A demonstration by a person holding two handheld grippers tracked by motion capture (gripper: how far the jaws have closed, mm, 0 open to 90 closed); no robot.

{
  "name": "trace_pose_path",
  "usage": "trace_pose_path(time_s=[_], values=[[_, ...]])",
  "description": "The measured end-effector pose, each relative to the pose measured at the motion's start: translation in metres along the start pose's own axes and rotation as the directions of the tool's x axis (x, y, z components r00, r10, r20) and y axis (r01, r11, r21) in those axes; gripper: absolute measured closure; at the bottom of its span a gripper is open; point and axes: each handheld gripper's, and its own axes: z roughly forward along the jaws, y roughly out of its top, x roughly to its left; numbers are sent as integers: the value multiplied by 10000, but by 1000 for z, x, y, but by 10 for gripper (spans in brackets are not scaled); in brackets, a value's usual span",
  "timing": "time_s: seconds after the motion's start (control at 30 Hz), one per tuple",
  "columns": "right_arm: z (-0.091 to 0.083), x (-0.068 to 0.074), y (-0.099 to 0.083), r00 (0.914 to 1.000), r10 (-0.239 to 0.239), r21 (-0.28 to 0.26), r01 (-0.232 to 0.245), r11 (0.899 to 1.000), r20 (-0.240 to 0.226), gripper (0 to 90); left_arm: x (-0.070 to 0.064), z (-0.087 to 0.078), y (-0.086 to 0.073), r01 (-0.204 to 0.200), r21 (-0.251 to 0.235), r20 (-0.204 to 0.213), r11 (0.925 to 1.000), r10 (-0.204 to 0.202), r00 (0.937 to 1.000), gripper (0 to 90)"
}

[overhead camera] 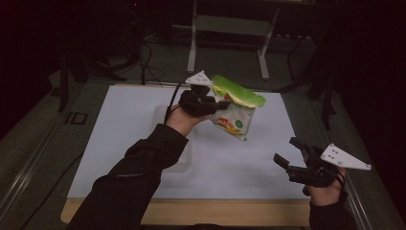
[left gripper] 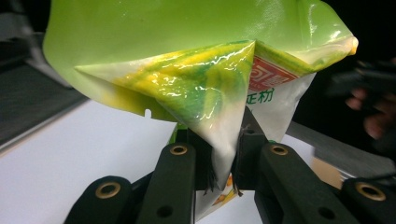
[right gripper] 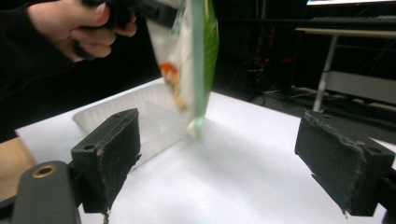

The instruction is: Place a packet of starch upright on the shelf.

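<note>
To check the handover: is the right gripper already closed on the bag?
No: the right gripper stands open with nothing between its jaws, while the left gripper pinches the bag.

A: Can you read the words on the bag (left gripper: 196, 88)?

B: No. In the left gripper view they are cut short by a fold, and the top of the bag runs off the picture.

A: What about the clear tray (overhead camera: 179, 163)?

B: From high up, the sleeve (overhead camera: 139, 167) covers part of it. In the right gripper view the bag hides its far end.

A: And the hand (right gripper: 79, 25) up there?

B: It is blurry, and the top edge cuts it off.

A: The room behind the counter (overhead camera: 230, 163)?

B: Too dark to tell.
</note>
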Motion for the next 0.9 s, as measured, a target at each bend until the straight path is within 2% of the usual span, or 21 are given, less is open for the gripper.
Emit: trace_pose_path(time_s=[0.07, 0.2, 0.33, 0.47, 0.5, 0.53, 0.57, 0.67, 0.77, 0.87, 0.9], values=[[1, 1, -2, 10000, -1, 24, 1, 10000, -57, 141, 8, -8, 1, 185, -201, -397, 9996, -192, 9990, 813], [1, 2, -4, 10000, 31, 4, -31, 10000, -93, 143, 26, -23, 0, 712, -687, -1083, 9951, -784, 9910, 813], [2, 0, -6, 9999, 104, 144, -102, 9998, -91, 143, 44, -36, -6, 950, -1011, -1886, 9903, -1129, 9756, 813], [4, -2, -10, 9997, 238, 257, -235, 9994, -99, 143, 64, -45, -19, 1370, -1410, -2397, 9805, -1681, 9562, 813], [4, -3, -11, 9996, 255, 314, -252, 9992, -103, 144, 69, -47, -23, 1467, -1515, -2459, 9775, -1810, 9523, 814], [5, -3, -12, 9995, 301, 358, -297, 9989, -105, 144, 75, -48, -28, 1602, -1695, -2593, 9724, -2008, 9447, 814], [6, -3, -14, 9993, 349, 415, -343, 9986, -126, 144, 79, -50, -31, 1713, -1778, -2583, 9690, -2140, 9421, 814], [7, -4, -16, 9993, 356, 521, -349, 9980, -139, 145, 91, -53, -43, 2080, -2021, -2685, 9570, -2583, 9280, 814], [7, -5, -17, 9991, 404, 571, -399, 9976, -86, 145, 98, -54, -53, 2304, -2045, -2913, 9514, -2839, 9135, 814], [7, -7, -18, 9991, 419, 599, -416, 9973, -38, 146, 103, -53, -63, 2519, -2021, -3015, 9464, -3048, 9034, 814], [7, -7, -18, 9988, 493, 621, -490, 9969, -47, 146, 105, -53, -66, 2548, -1974, -2954, 9466, -3053, 9053, 814]])
